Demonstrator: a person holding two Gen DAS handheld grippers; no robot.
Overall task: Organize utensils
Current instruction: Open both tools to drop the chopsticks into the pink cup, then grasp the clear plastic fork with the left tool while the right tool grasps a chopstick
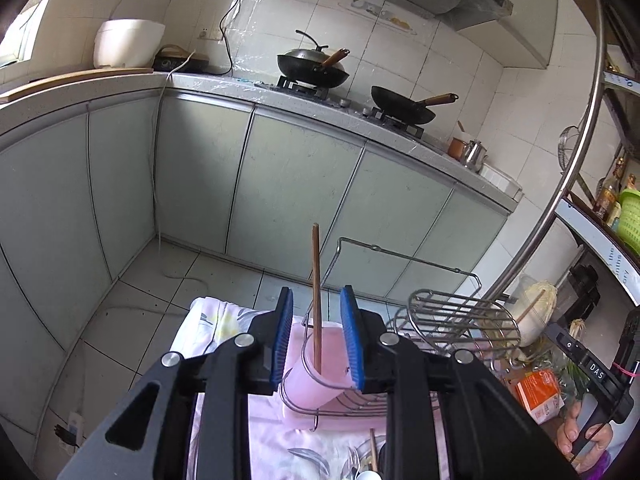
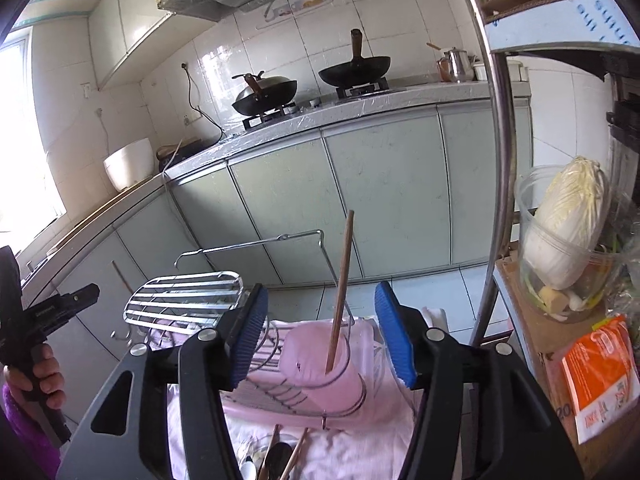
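My left gripper [image 1: 316, 336] stands open, gap free except the chopstick [image 1: 316, 292] rising from the pink cup [image 1: 320, 376]. Wire rack [image 1: 452, 316] blocks just right; its handle bar [image 2: 260, 242] crosses behind.

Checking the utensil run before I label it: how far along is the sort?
Done: one chopstick stands in the pink cup held by the wire rack.
In hand: nothing. The left gripper and right gripper are both open, on either side of the cup.
Left: more utensils lie on the cloth below the rack, unsorted.
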